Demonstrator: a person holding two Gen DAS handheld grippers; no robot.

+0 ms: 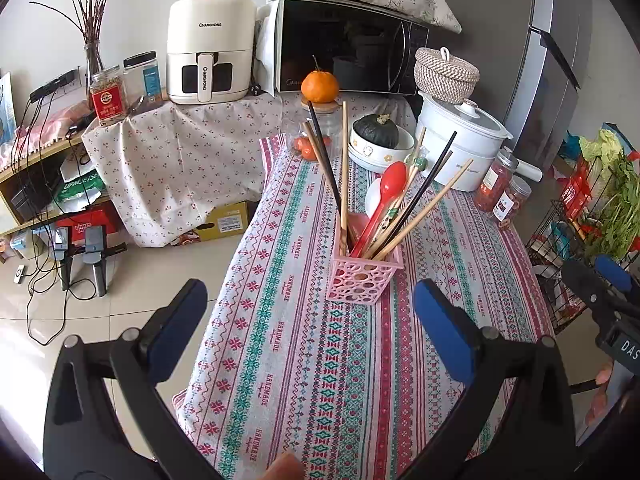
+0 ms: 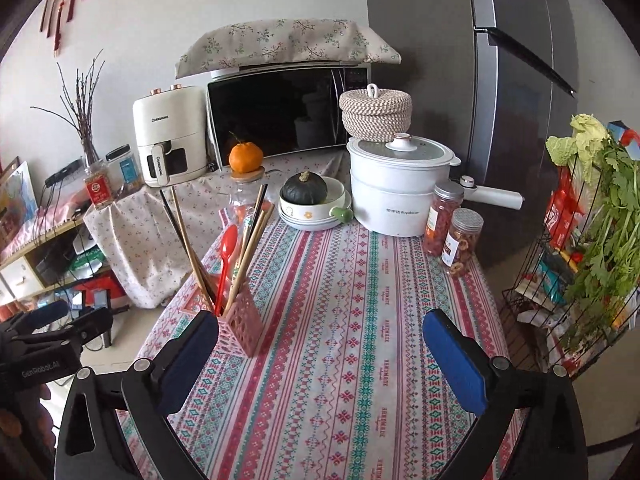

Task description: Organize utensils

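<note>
A pink perforated utensil holder [image 1: 362, 278] [image 2: 240, 326] stands upright on the patterned tablecloth [image 1: 304, 340] [image 2: 340, 320]. A red spoon [image 1: 386, 196] [image 2: 226, 256] and several wooden and black chopsticks [image 1: 416, 216] [image 2: 188, 244] stick out of it. A white spoon [image 1: 376, 196] lies on the cloth behind it. My left gripper [image 1: 310, 320] is open just short of the holder, nothing between its blue pads. My right gripper [image 2: 320, 354] is open over bare cloth, the holder just beyond its left finger [image 2: 192, 354]. Each gripper shows at the edge of the other's view.
At the table's far end stand a white pot [image 2: 394, 196], a bowl with a dark squash [image 2: 308, 196], two jars [image 2: 452, 232] and a glass jar topped by an orange [image 2: 245, 158]. A wire rack of greens [image 2: 580, 256] flanks the right edge. The floor [image 1: 120, 300] drops off left.
</note>
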